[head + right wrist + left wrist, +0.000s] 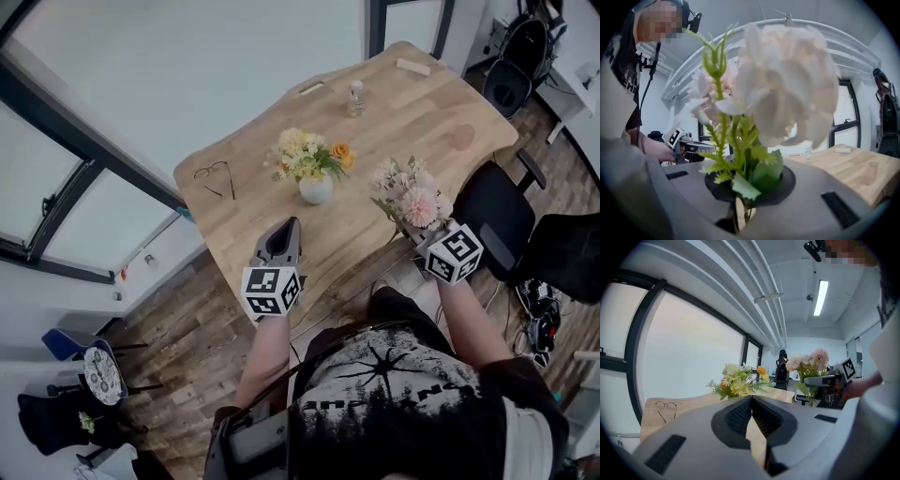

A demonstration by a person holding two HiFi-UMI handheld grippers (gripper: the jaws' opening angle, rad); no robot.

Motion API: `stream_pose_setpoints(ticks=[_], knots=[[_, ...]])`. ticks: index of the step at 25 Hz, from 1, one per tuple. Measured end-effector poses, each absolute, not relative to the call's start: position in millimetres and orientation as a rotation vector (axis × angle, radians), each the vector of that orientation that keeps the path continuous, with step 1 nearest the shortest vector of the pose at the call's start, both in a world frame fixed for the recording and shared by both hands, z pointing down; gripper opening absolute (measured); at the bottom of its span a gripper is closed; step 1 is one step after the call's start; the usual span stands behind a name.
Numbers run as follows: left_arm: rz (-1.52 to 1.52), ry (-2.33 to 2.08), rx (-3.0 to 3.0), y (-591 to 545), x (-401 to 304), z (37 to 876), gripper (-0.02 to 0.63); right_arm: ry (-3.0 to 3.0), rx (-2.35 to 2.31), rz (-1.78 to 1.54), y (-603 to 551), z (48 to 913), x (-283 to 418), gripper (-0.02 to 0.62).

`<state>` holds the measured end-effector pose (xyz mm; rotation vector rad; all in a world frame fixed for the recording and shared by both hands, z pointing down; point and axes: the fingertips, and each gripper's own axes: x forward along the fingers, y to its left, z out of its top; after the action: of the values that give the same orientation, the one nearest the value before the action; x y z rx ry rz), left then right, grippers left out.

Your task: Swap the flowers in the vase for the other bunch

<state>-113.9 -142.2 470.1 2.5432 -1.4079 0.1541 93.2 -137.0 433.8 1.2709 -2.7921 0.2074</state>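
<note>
Two grippers sit nearest to us, one in each hand: the left gripper [286, 230] and the right gripper [415, 228]. Each bears one cube with square black-and-white markers, the left cube [272, 291] and the right cube [454, 253], and we read no words on either. The white print on the dark T-shirt [394, 394] below them is too small to make out.

Our left gripper has its jaws pressed fully together with nothing between them. It hovers over the near edge of the wooden table [366, 234] and points toward the vase. Our right gripper has its jaws nearly together, clamped on the green stems of one pink and white bunch [410, 199]. That bunch stands upright over the table's right side, apart from the vase.

Just beyond the left gripper, one white vase [316, 191] stands on the table and holds the yellow bunch [309, 155], mixed with white and orange. We count two bunches: one in the vase, one in our grip.

To the vase's left lies one pair of glasses [216, 178]. Farther back stands one small clear bottle [355, 97], its label unreadable. A pale block [311, 88] lies to its left and a second pale block [412, 67] lies near the far edge. One black office chair [492, 217] stands beside the table on the right.
</note>
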Motion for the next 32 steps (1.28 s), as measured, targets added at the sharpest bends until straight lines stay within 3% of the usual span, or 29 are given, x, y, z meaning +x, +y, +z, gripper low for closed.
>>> stream_pose_setpoints(ticks=[19, 22, 32], knots=[[0.141, -1.579, 2.499, -215.8, -142.4, 449.6, 0.023, -2.823, 1.198, 0.242, -234.6, 436.9, 99.7, 0.038], [0.173, -1.560, 2.515, -226.1, -139.0, 449.6, 0.130, -2.824, 1.200, 0.264, -248.5, 441.8, 103.2, 0.038], [0.154, -1.506, 2.562, -258.8, -120.1, 439.6, 0.355, -2.816, 1.186, 0.296, -263.6, 453.6, 111.9, 0.039]])
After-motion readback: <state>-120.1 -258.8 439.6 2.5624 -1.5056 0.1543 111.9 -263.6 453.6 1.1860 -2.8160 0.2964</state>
